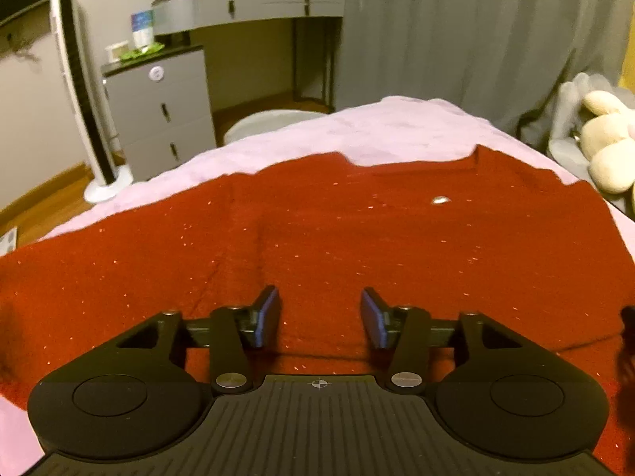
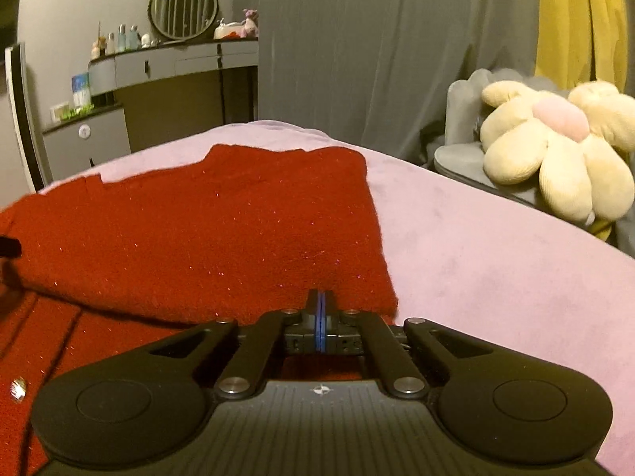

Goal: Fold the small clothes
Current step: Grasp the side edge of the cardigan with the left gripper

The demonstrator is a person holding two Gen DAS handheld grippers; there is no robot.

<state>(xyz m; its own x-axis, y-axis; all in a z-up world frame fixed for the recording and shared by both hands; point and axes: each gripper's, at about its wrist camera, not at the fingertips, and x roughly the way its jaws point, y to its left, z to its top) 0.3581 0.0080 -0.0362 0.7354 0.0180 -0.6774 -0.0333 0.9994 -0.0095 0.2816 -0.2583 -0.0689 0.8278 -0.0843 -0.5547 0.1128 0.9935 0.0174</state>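
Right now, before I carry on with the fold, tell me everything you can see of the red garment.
The red garment is a dark red knit flecked with glitter, lying on the lilac bed cover. One silvery button shows on it. In the right view a folded layer lies over the part beneath. The right claw is shut at that layer's near edge, apparently pinching it. The left claw is open over the fabric, gripping nothing.

Left gripper [image 1: 320, 317]: jaws parted, low over the red knit garment [image 1: 357, 238].
Garment: spread flat across the pink blanket [image 1: 397, 131].
Far left: grey drawers [image 1: 158, 115].
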